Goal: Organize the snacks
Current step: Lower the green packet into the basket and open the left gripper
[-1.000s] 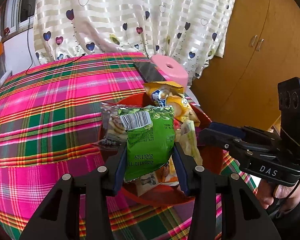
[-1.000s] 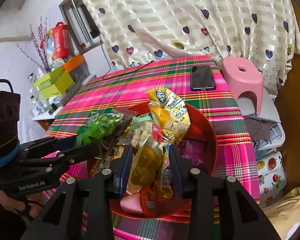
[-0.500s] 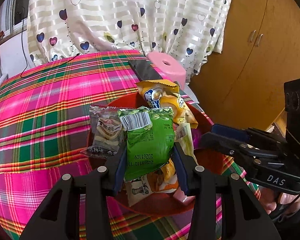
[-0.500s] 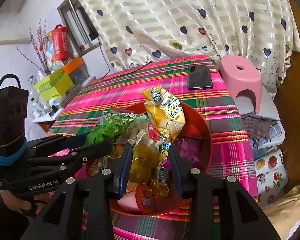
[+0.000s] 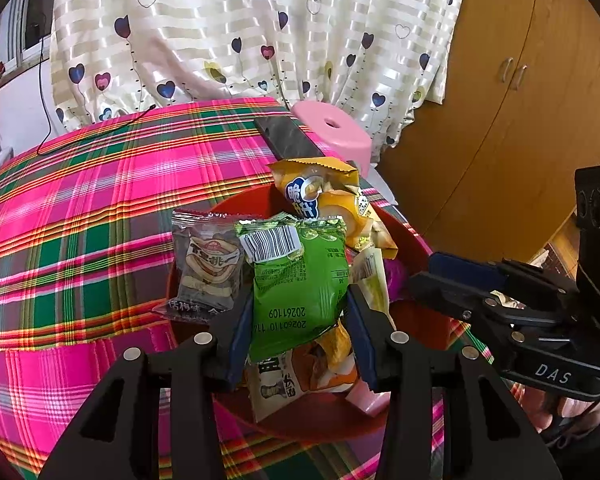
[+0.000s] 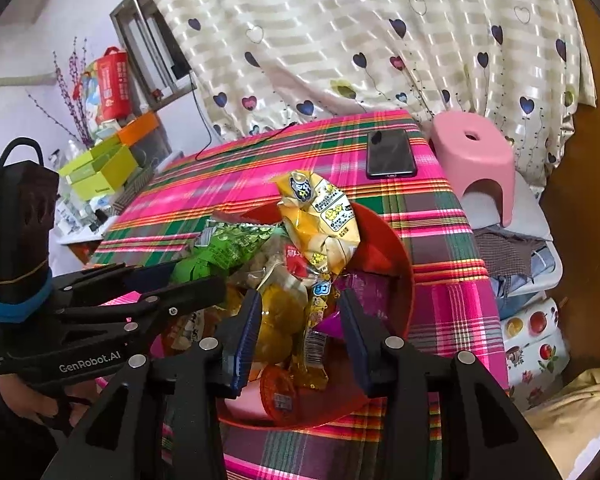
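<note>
A red bowl (image 5: 414, 242) (image 6: 400, 276) on the plaid table holds several snack packets. My left gripper (image 5: 298, 320) is shut on a green snack packet (image 5: 300, 280) and holds it upright above the bowl; the packet also shows in the right wrist view (image 6: 224, 246). My right gripper (image 6: 298, 326) hangs over the bowl with its jaws around a clear packet of yellow snacks (image 6: 278, 312); I cannot tell whether they grip it. A yellow packet (image 5: 332, 204) (image 6: 320, 216) stands at the bowl's far side. A clear biscuit packet (image 5: 206, 268) leans at its left.
A black phone (image 6: 390, 154) (image 5: 288, 140) lies on the far right of the plaid tablecloth (image 5: 80, 220). A pink stool (image 6: 474, 152) stands past the table edge. A wooden cabinet (image 5: 520, 100) is at right. Boxes and clutter (image 6: 104, 164) sit at left.
Both grippers have risen and pulled back a little from the bowl. The green packet stays in the left gripper. The biscuit packet now shows fully at the bowl's left.
</note>
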Demonstrator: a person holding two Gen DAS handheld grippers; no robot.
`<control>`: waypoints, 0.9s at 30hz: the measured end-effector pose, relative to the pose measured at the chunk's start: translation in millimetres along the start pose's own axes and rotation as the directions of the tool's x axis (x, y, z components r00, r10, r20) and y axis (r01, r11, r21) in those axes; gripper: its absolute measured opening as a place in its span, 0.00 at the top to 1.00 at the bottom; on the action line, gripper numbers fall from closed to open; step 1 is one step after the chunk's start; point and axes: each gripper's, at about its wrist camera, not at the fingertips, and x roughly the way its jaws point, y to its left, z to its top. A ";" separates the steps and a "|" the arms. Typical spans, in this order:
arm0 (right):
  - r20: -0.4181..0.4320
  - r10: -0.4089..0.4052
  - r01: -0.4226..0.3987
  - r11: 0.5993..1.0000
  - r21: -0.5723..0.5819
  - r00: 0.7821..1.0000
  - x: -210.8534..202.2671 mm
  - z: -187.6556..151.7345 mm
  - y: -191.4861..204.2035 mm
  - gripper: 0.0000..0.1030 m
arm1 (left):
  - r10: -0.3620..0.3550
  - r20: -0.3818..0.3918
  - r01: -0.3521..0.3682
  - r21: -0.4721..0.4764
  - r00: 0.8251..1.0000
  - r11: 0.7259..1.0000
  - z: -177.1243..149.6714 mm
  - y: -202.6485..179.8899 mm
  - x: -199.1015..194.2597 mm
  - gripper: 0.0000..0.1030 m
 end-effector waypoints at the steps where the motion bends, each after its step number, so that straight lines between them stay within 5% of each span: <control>1: 0.000 -0.001 0.001 1.000 0.001 1.000 0.0 0.1 -0.3 0.62 | -0.001 0.002 0.001 -0.001 1.000 1.000 0.1 0.0 -0.1 0.56; 27: 0.005 0.001 -0.001 1.000 0.001 1.000 -8.7 -3.2 3.3 0.62 | -0.037 0.095 0.041 -0.040 0.995 0.998 -0.1 9.1 -29.3 0.44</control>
